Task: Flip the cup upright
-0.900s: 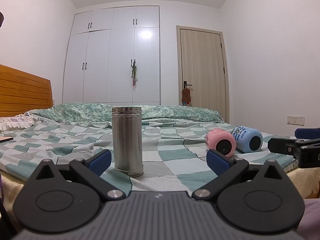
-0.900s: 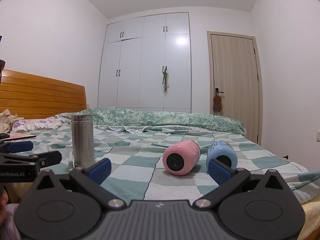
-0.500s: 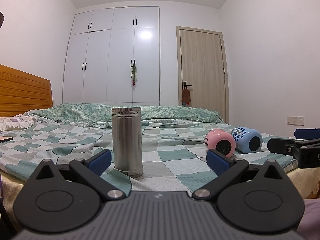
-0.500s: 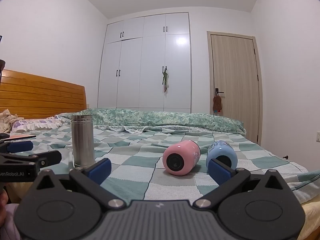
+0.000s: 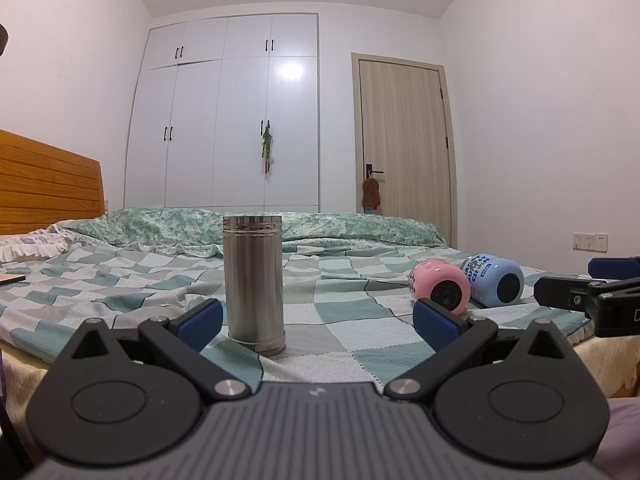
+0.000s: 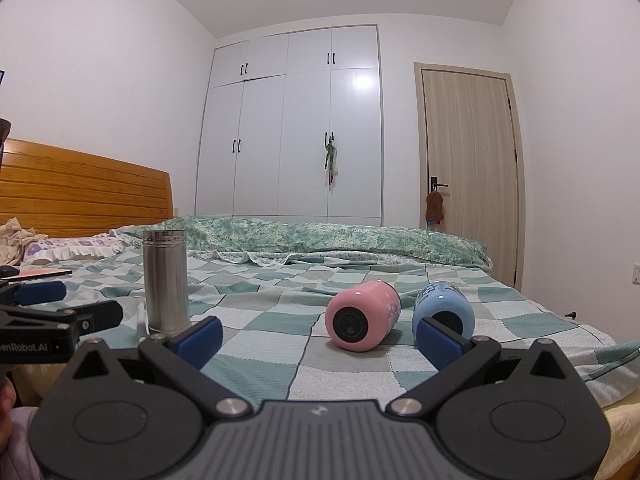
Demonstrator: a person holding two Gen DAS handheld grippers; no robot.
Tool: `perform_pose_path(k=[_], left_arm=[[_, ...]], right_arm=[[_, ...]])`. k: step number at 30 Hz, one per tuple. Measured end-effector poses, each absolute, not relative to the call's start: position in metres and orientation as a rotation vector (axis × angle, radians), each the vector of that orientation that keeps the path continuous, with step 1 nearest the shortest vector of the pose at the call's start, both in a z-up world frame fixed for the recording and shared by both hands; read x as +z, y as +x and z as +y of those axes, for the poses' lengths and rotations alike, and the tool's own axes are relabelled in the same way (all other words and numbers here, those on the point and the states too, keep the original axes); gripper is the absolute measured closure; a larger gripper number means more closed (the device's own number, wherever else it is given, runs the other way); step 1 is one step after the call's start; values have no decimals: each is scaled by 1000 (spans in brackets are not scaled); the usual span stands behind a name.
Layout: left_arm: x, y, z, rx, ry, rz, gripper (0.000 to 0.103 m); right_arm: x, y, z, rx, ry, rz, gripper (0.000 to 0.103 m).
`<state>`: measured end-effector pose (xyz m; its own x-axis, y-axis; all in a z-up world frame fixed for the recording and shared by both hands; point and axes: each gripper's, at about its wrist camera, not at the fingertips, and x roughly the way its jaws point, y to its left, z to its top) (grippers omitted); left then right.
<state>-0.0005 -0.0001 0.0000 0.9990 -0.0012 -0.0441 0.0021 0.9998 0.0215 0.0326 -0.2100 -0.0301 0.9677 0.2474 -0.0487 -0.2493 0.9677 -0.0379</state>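
left hand-held gripper (image 5: 318, 316): wide open, empty | right hand-held gripper (image 6: 320, 334): wide open, empty | pink cup (image 6: 362, 321), blue cup (image 6: 442, 312): on sides, frame center-right | steel cup (image 5: 253, 284): upright, bed (image 6: 256, 364)

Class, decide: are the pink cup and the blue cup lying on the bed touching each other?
Apart. The right wrist view shows a strip of checked blanket between the pink cup and the blue cup.

Blue cup (image 6: 443, 312) base partly hidden behind right claw (image 6: 318, 336) fingertip.
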Motion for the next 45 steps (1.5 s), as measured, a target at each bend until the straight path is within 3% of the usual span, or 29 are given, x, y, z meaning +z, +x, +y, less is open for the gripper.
perform_pose_path(k=[45], left_arm=[[0,-1,0,-2,20,42,0]], right_arm=[[-24,30,-212,252,-44,43,0]])
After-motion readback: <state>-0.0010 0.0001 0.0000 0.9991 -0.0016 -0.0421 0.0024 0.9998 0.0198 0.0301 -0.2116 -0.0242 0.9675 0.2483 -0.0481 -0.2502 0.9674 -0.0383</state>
